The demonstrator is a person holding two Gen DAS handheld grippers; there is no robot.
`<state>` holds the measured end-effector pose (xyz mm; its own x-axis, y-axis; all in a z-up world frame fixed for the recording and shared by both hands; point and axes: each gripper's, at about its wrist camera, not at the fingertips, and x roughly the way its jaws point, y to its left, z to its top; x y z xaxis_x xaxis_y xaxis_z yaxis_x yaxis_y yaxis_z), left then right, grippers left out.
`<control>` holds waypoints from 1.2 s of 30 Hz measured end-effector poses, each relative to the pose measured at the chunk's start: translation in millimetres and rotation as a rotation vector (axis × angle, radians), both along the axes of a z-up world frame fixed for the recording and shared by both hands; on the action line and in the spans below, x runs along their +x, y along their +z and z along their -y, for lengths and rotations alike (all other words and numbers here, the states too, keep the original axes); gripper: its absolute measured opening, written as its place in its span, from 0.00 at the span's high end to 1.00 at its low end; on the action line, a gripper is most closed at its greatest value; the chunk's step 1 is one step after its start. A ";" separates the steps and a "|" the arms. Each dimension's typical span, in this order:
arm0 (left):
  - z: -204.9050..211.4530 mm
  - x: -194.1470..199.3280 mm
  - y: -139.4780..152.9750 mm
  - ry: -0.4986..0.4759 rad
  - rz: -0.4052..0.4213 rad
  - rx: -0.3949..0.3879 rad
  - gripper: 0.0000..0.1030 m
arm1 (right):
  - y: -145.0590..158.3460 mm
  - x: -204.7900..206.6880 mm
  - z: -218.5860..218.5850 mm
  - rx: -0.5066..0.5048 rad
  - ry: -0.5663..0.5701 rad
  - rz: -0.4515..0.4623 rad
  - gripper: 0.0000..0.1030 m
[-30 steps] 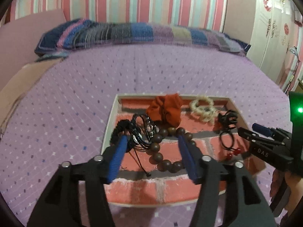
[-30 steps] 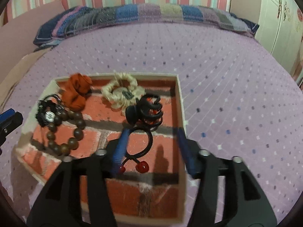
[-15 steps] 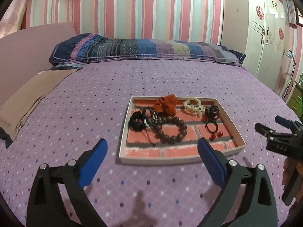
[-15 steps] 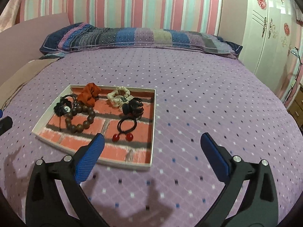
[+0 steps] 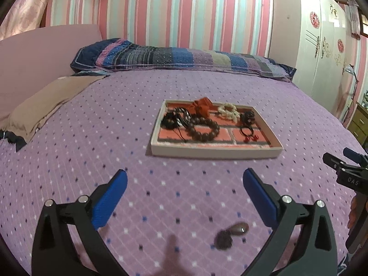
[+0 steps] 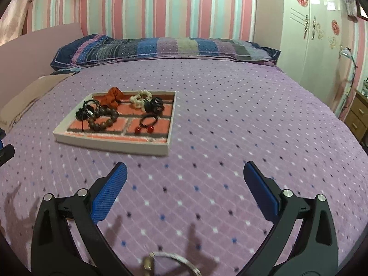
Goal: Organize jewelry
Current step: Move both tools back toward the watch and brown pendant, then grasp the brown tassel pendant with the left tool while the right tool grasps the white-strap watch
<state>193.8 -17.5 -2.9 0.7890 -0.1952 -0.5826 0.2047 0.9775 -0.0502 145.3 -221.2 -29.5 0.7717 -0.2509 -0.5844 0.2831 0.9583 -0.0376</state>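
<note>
On the purple bed (image 5: pixel 96 138), the left gripper (image 5: pixel 185 182) is opening wide with nothing in it, the tray (image 5: pixel 216 153) of jewelry sits ahead, and the right gripper (image 6: pixel 185 176) gapes wide and empty too.

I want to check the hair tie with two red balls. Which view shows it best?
The right wrist view: the black hair tie with two red balls lies unobstructed, loop and balls distinct. The left wrist view shows it smaller, near the tray's right wall.
</note>
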 end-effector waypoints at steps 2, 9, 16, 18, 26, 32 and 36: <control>3.7 -10.6 -5.4 -0.007 -0.003 0.012 0.05 | -5.4 -14.5 0.9 0.003 -0.001 -0.006 0.04; 15.5 -34.2 -31.0 -0.021 -0.034 0.016 0.05 | -30.7 -46.9 8.3 0.027 -0.043 -0.040 0.04; 23.6 -49.4 -57.9 -0.045 -0.052 0.025 0.05 | -61.7 -73.5 14.3 0.030 -0.077 -0.081 0.04; 25.1 -52.5 -64.2 -0.056 -0.056 0.029 0.05 | -68.2 -78.6 16.7 0.030 -0.081 -0.093 0.04; 26.1 -51.1 -81.8 -0.064 -0.089 0.010 0.05 | -77.4 -91.8 22.9 0.040 -0.087 -0.107 0.05; 25.6 -46.5 -87.0 -0.075 -0.109 -0.006 0.05 | -87.3 -90.2 20.1 0.064 -0.053 -0.145 0.20; 30.8 -44.8 -89.9 -0.084 -0.107 0.012 0.07 | -93.5 -84.2 16.2 0.082 -0.031 -0.164 0.26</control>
<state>149.1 -48.4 -92.8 0.7034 -0.2508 -0.6651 0.2803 0.9577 -0.0648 61.2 -237.3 -123.1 0.6572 -0.2195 -0.7211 0.3091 0.9510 -0.0078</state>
